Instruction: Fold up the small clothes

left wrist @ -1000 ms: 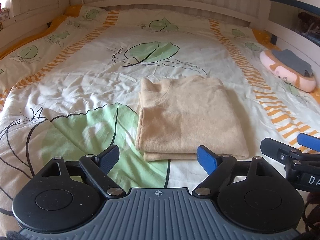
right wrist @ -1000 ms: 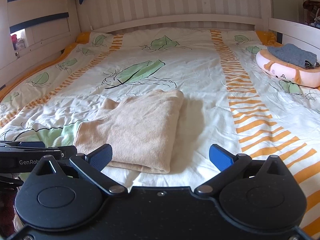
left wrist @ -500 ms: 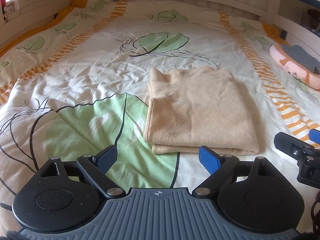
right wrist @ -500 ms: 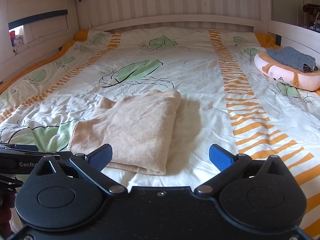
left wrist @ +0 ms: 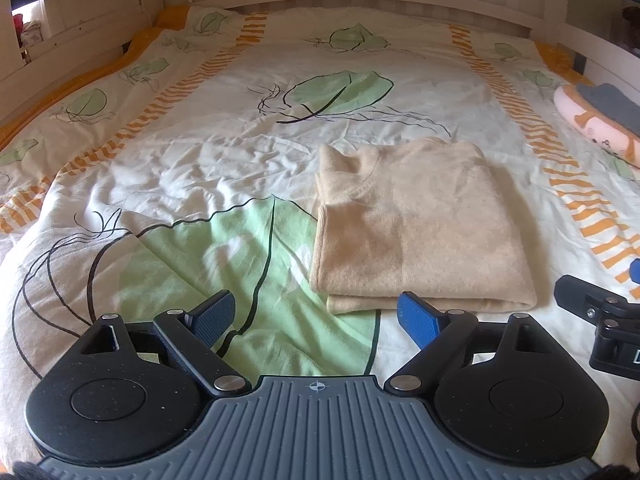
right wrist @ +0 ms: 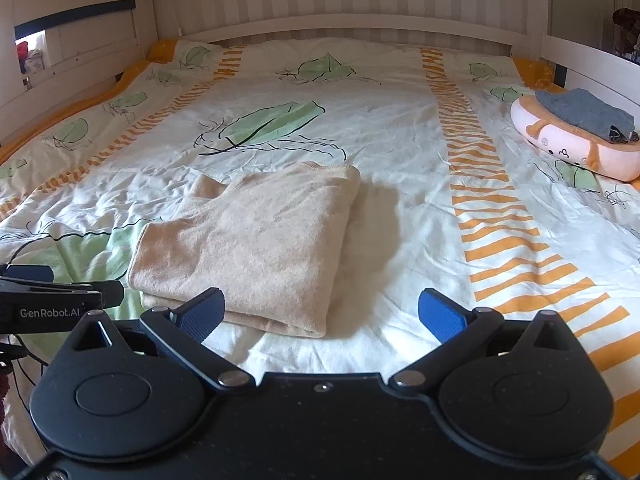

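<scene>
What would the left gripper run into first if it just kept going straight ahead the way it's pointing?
Probably the bedspread: the open left gripper aims just left of the folded beige top, though its right finger might clip the top's near edge; depth is unclear.

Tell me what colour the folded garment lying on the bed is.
The folded garment is plain beige; the left wrist view shows it best.

My fingers (left wrist: 416,318) carry blue pads on black linkages. The folded garment (left wrist: 420,224) is plain beige. The bed cover (left wrist: 200,152) is cream with green leaves outlined in black and orange striped bands. The plush cushion (right wrist: 576,148) is pink with orange markings; the cloth (right wrist: 584,114) on it is grey.
</scene>
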